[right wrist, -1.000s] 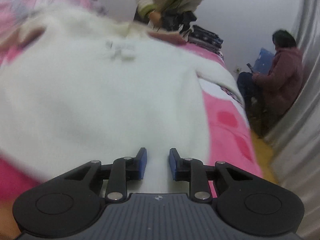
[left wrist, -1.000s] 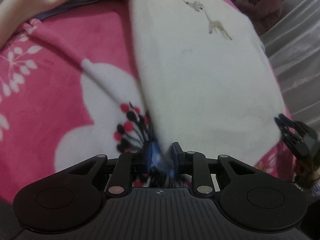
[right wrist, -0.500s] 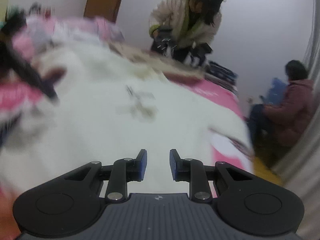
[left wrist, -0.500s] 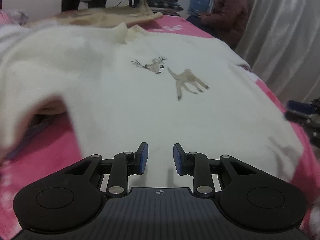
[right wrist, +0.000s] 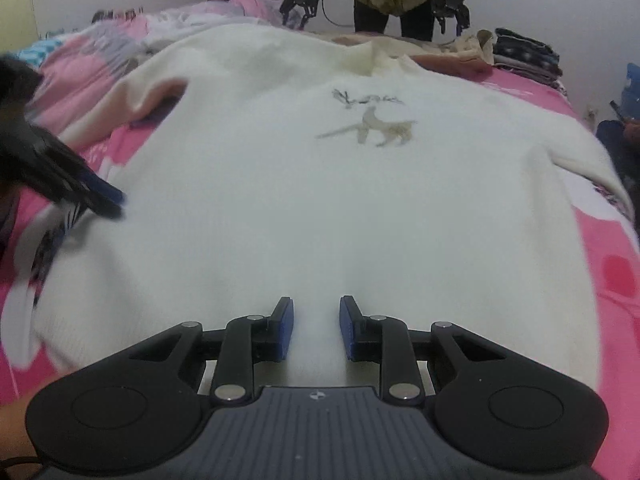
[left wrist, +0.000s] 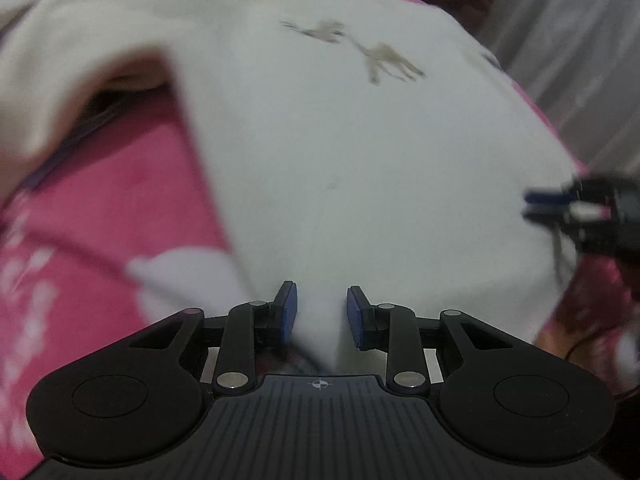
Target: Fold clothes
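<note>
A cream sweater [left wrist: 340, 152] with small tan animal figures on its chest lies spread front-up on a pink blanket; it also shows in the right wrist view [right wrist: 320, 184]. My left gripper [left wrist: 318, 312] is open at the sweater's bottom hem, with a fold of hem cloth between its pads but not pinched. My right gripper [right wrist: 316, 328] is open over the hem further right, nothing held. Each gripper shows at the edge of the other's view: the right one [left wrist: 580, 208], the left one [right wrist: 60, 168].
The pink floral blanket [left wrist: 92, 240] covers the bed. A second person with two grippers [right wrist: 300, 0] stands at the far end. Folded dark clothes [right wrist: 524, 52] are stacked at the far right. More garments [right wrist: 132, 40] lie at the far left. A grey curtain [left wrist: 572, 60] hangs on the right.
A second ago the left gripper held the hem closed; both grippers swung the sweater out flat and the left jaws opened. Both grippers now sit low at the hem.
</note>
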The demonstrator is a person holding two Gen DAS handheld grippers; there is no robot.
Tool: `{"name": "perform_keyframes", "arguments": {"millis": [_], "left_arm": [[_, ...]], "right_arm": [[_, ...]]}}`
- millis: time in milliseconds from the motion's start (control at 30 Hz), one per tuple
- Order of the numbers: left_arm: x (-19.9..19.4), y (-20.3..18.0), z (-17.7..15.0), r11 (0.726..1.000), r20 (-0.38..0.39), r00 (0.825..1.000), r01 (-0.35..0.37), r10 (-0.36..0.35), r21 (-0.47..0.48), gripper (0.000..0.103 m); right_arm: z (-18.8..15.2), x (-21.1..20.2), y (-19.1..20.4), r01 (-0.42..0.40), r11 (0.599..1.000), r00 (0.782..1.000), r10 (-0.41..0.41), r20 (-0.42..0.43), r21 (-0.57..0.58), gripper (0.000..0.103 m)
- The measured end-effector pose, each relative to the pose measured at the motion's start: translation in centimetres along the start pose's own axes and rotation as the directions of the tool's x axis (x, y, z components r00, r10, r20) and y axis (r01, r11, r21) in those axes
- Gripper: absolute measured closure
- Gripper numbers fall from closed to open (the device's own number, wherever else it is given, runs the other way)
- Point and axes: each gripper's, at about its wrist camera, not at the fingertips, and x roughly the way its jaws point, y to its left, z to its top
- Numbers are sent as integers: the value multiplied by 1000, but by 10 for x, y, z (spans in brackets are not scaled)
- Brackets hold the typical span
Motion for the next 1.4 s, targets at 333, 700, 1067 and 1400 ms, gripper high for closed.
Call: {"name": "perform_keyframes", "arguments": {"millis": [333, 700, 1067, 1400], "left_arm": [[-69, 149, -85, 478, 407, 911, 327, 71, -815, 42], [-79, 206, -130, 139, 280, 817, 243, 504, -960, 36], [-66, 202, -118, 285, 335, 741, 200, 582, -937, 89], [-76, 129, -55, 739, 550, 660, -10, 511, -674, 90]], "right_arm": [[71, -21, 31, -1, 996, 996, 8, 83, -89, 66], [215, 62, 99, -226, 965, 955, 247, 162, -136, 59], [320, 134, 186, -376, 831, 891, 445, 86, -410, 55], [336, 192, 223, -569, 778, 818, 568, -91, -268, 51]]}}
